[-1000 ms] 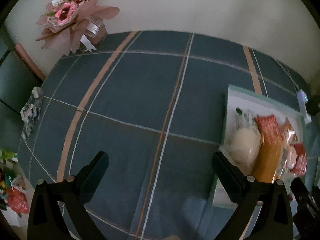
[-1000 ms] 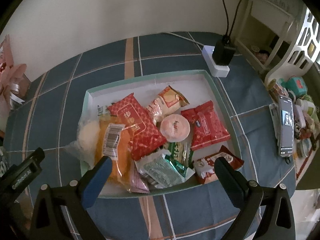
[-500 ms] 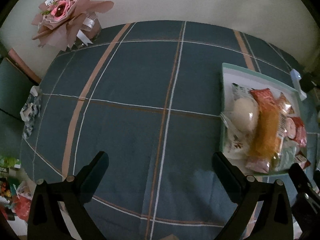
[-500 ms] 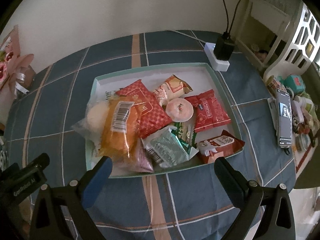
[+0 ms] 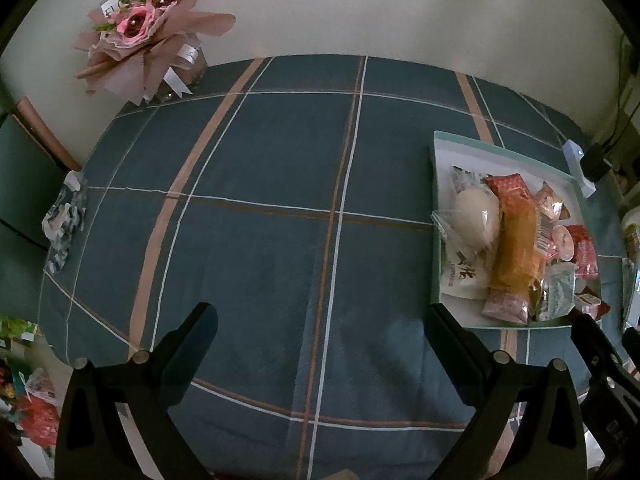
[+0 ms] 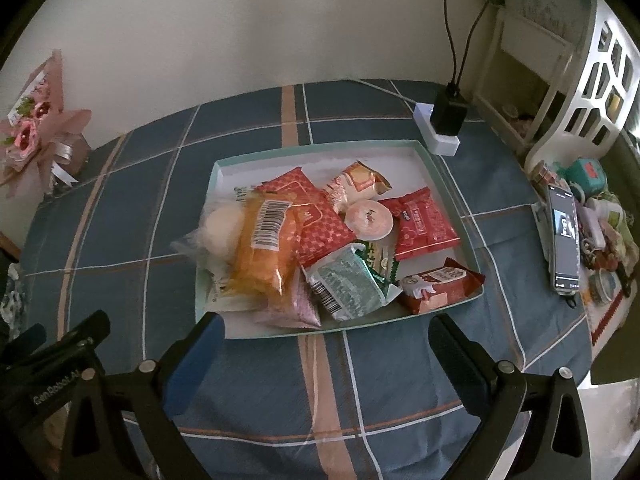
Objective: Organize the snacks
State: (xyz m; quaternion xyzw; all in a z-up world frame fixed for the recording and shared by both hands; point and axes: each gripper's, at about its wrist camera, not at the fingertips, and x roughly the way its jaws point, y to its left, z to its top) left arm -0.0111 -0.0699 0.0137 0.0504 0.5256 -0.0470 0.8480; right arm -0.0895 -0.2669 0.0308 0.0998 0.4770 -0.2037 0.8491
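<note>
Over the last second both cameras have drawn back: in the right wrist view the tray [image 6: 320, 150] sits higher and farther off, its near rim now clear of the tong tips, and in the left wrist view more of the tray's near end has come into sight at 3 o'clock.

The right tongs [image 6: 326, 338] hang wide open and empty above the tablecloth, just short of the tray's near edge. The left tongs [image 5: 320, 330] are equally wide open, holding nothing, over bare plaid cloth on the table [image 5: 260, 168].

All the snacks lie piled inside the tray: an orange bun packet [image 6: 262, 252] with its barcode up leans on a white round bun [image 6: 222, 226] at 9 o'clock; a red patterned packet [image 6: 320, 224] sits mid-tray; a round pink cup [image 6: 368, 220] rests beside a red packet [image 6: 424, 224] at 3 o'clock; a green-grey sachet [image 6: 348, 284] and a brown bar wrapper [image 6: 440, 280] lie near 5 o'clock, the wrapper overhanging the rim.

This fits either a heap gathered in the tray already or a jumble awaiting sorting; the pictures do not settle which. Any grasp would need care with overlapping, slippery wrappers.
</note>
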